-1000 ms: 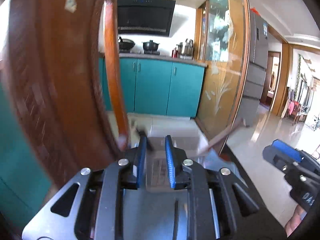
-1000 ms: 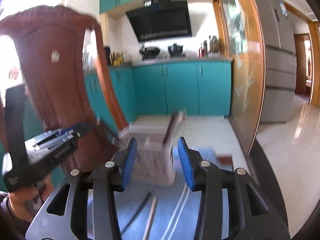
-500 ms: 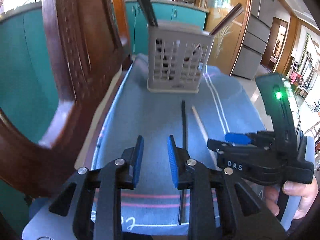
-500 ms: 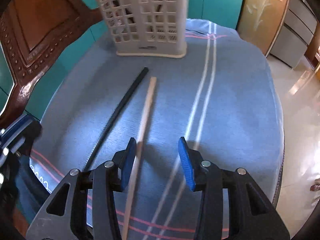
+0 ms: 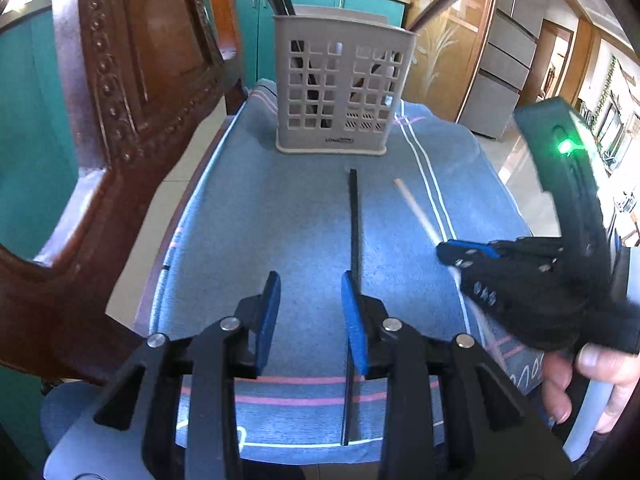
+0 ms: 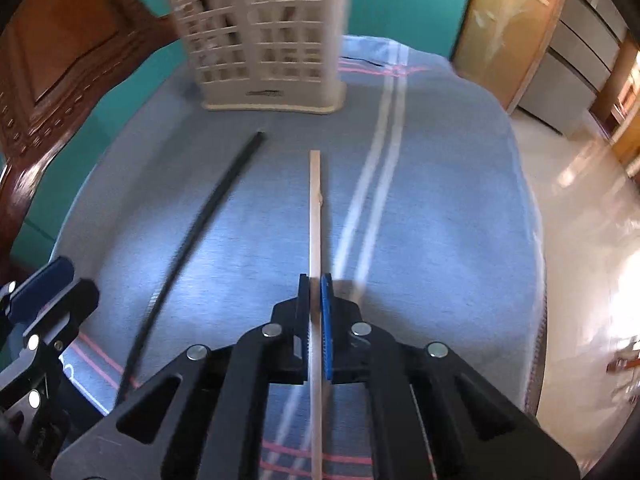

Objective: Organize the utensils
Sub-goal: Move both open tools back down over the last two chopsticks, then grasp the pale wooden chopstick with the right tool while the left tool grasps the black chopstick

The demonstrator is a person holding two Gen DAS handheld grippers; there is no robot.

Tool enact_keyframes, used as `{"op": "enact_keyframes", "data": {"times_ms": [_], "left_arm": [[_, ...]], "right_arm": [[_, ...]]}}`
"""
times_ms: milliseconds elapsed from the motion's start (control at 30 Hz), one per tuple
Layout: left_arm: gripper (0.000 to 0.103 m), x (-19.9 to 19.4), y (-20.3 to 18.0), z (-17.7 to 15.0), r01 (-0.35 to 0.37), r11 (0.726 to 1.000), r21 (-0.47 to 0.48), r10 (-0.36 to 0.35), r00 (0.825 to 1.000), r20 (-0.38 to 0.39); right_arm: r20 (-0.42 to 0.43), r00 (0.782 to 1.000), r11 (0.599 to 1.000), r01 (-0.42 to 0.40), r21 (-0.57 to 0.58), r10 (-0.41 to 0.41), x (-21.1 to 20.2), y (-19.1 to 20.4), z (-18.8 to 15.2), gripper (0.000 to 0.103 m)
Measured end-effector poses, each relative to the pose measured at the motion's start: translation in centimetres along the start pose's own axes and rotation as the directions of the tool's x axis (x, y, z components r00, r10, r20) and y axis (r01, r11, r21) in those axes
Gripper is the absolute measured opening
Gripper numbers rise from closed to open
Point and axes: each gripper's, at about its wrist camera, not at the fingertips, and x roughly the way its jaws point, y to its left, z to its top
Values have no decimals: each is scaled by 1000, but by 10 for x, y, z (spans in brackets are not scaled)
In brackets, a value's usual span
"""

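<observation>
Blue towelling with white and pink stripes [image 5: 280, 216] covers the seat where I work, and I place everything from the beige slotted plastic utensil holder [image 5: 342, 92] standing at its far end. In front of the holder and to its left, my left gripper [image 5: 310, 312] hangs released, jaws apart, with the long black chopstick [image 5: 354, 220] running just beside its right pad. Further right, my right gripper [image 6: 315, 304] is clenched on the pale wooden chopstick [image 6: 315, 208], whose tip points toward the holder. To do this well, I judge I should lift level, tip the stick upright, then lower it into a free compartment. A small printed label sits low on the holder's front; I cannot read it.
</observation>
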Motion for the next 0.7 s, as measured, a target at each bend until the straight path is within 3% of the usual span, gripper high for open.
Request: {"op": "enact_keyframes", "data": {"times_ms": [167, 700], "left_arm": [[35, 8, -2, -2, 6, 1000, 1, -6, 1000, -26], [39, 13, -10, -11, 7, 1000, 26, -5, 997, -75]], "right_arm": [[-6, 1000, 998, -15, 60, 16, -1, -20, -1, 6], [19, 1000, 999, -12, 45, 11, -5, -18, -6, 7]]}}
